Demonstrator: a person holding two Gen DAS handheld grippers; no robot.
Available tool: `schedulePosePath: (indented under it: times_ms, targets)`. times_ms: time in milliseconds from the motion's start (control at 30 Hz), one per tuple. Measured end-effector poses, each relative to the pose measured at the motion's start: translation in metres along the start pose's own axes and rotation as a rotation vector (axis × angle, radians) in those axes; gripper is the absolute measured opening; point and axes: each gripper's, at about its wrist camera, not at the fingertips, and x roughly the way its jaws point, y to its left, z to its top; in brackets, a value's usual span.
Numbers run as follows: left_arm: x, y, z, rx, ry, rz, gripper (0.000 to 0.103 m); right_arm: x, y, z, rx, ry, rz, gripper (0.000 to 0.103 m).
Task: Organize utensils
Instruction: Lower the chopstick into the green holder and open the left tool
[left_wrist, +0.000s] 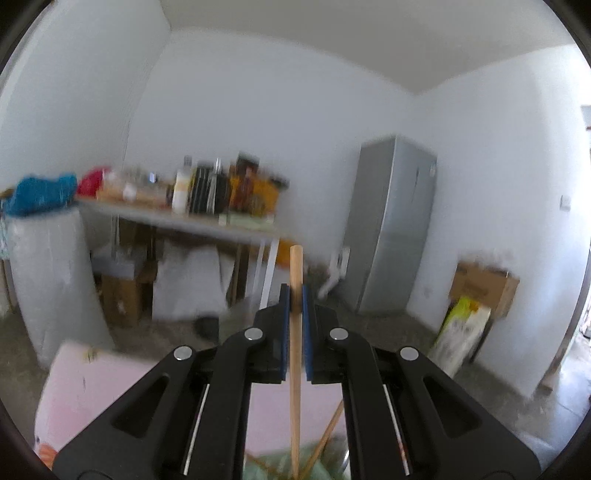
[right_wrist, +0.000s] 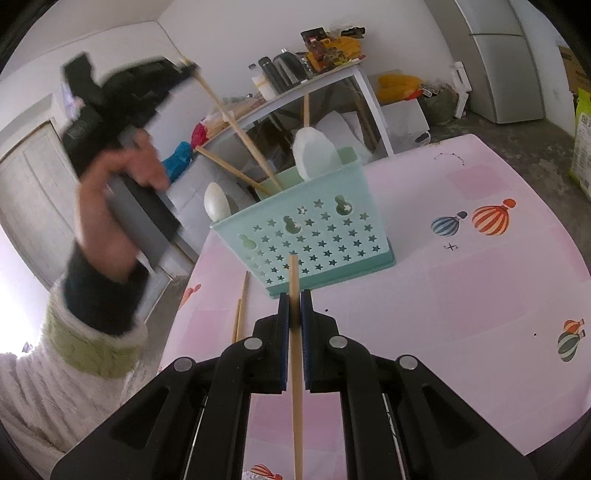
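Observation:
My left gripper (left_wrist: 294, 295) is shut on a wooden chopstick (left_wrist: 295, 369). In the right wrist view that gripper (right_wrist: 188, 68) is raised above a teal star-holed basket (right_wrist: 314, 240), and its chopstick (right_wrist: 236, 127) slants down into the basket. The basket also holds another chopstick (right_wrist: 229, 170) and two white spoons (right_wrist: 317, 155). My right gripper (right_wrist: 294, 306) is shut on a second wooden chopstick (right_wrist: 295, 350), just in front of the basket. Two more chopsticks (right_wrist: 240, 314) lie on the pink table (right_wrist: 461, 295) to the left.
A cluttered shelf table (left_wrist: 177, 218) stands at the back wall, with a grey fridge (left_wrist: 391, 229) to its right and a cardboard box (left_wrist: 480, 288) on the floor. The table's left edge (right_wrist: 192, 280) lies near the loose chopsticks.

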Motion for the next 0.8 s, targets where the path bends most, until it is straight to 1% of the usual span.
schedulePosePath:
  times_ms: [67, 100, 133, 167, 233, 300, 433, 500, 600, 633, 667, 800]
  targets:
    - [0.007, 0.004, -0.015, -0.012, 0.075, -0.005, 0.006, -0.001, -0.001, -0.001, -0.001, 0.001, -0.003, 0.006]
    - [0.007, 0.008, -0.022, -0.023, 0.113, -0.003, 0.011, -0.001, -0.001, -0.001, -0.001, 0.001, -0.006, 0.006]
    - [0.002, 0.011, -0.027, -0.031, 0.127, -0.004, 0.015, -0.001, -0.002, -0.001, -0.002, 0.001, -0.01, 0.006]
    - [-0.008, 0.016, -0.032, -0.039, 0.124, -0.002, 0.022, -0.001, -0.002, -0.001, -0.002, 0.002, -0.015, 0.006]
    - [-0.026, 0.021, -0.037, -0.043, 0.108, -0.005, 0.029, 0.0, -0.004, -0.001, 0.0, 0.005, -0.02, 0.006]
    - [-0.045, 0.025, -0.041, -0.026, 0.099, -0.013, 0.041, 0.001, -0.005, -0.001, -0.001, 0.008, -0.023, 0.006]
    - [-0.085, 0.035, -0.056, 0.005, 0.097, -0.015, 0.052, 0.0, -0.001, 0.002, -0.014, -0.003, -0.034, 0.006]
    - [-0.098, 0.042, -0.071, 0.018, 0.13, -0.001, 0.058, -0.002, 0.001, 0.005, -0.022, -0.015, -0.039, 0.006]
    - [-0.102, 0.054, -0.106, 0.056, 0.245, 0.057, 0.061, -0.007, 0.005, 0.012, -0.031, -0.039, -0.045, 0.006]
    - [-0.101, 0.058, -0.118, 0.064, 0.29, 0.089, 0.061, -0.009, 0.006, 0.017, -0.037, -0.053, -0.046, 0.006]
    - [-0.098, 0.064, -0.134, 0.075, 0.366, 0.139, 0.061, -0.013, 0.009, 0.024, -0.047, -0.072, -0.049, 0.006]
    - [-0.089, 0.084, -0.177, 0.107, 0.562, 0.279, 0.061, -0.026, 0.023, 0.049, -0.09, -0.153, -0.059, 0.006]
